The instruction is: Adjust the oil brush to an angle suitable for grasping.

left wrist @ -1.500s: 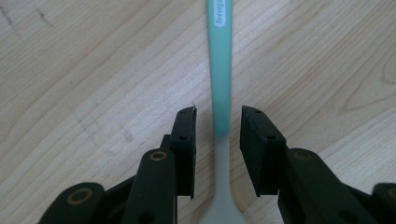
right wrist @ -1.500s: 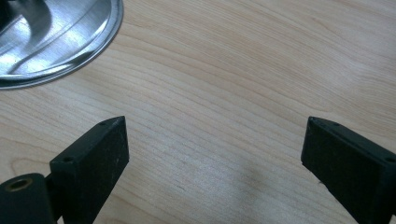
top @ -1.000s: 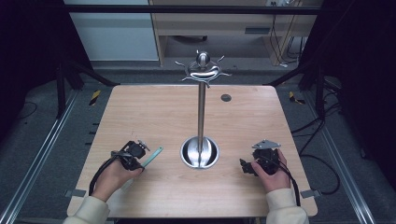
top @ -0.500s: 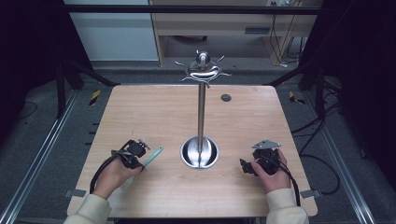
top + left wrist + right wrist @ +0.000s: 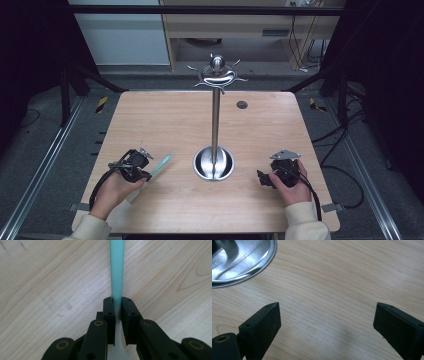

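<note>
A slim utensil with a teal handle [image 5: 117, 270] and a white end [image 5: 117, 350] lies on the wooden table [image 5: 165, 120], left of the stand. My left gripper [image 5: 117, 300] is shut on it where teal meets white; its jaws have just been closing onto it. From above, the left gripper [image 5: 142, 170] sits low at the table's front left, and the teal handle [image 5: 162, 163] pokes out toward the stand. My right gripper [image 5: 327, 312] stands open over bare wood, nothing between its jaws. In the high view the right gripper [image 5: 262, 177] is at the front right.
A tall metal stand rises from a round shiny base [image 5: 214, 164] at the table's middle, with curved hooks at its top [image 5: 217, 75]. The base's rim [image 5: 242, 262] lies just beyond my right gripper. A small dark disc [image 5: 242, 104] sits in the far part of the table.
</note>
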Demonstrator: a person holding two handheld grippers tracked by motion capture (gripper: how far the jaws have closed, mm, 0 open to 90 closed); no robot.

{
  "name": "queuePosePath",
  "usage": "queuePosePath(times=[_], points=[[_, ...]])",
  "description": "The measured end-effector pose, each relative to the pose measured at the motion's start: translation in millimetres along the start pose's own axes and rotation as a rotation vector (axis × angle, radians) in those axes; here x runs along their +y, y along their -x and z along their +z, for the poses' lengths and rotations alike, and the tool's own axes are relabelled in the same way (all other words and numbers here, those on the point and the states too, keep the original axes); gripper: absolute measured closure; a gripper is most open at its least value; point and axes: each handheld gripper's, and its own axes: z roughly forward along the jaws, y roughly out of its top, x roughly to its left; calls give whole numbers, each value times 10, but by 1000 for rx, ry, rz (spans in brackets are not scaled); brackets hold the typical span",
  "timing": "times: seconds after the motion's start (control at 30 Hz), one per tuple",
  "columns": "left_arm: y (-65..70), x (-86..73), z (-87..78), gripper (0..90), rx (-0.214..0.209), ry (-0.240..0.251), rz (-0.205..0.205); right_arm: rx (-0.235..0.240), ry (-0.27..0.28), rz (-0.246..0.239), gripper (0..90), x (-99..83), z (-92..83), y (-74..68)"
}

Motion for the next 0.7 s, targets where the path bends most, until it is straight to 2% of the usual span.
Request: queuePosePath(times=[0.03, 0.1, 0.17, 0.33, 0.6, 0.67, 0.7], points=[[0, 0, 0, 821, 0, 0, 0, 0, 0, 0, 82, 0, 0, 0], [8, -28, -123, 821, 7, 54, -1, -1, 1, -2, 82, 2, 2, -1], [9, -37, -163, 821, 6, 71, 3, -1, 1, -4, 82, 3, 1, 0], [34, -76, -353, 821, 16, 148, 5, -3, 0, -3, 82, 2, 5, -3], [63, -93, -534, 822, 25, 221, 3, 1, -2, -8, 82, 4, 13, -3], [74, -93, -620, 821, 24, 257, 4, 1, -2, -10, 82, 4, 15, 0], [74, -93, -620, 822, 24, 257, 4, 1, -2, -10, 82, 4, 15, 0]])
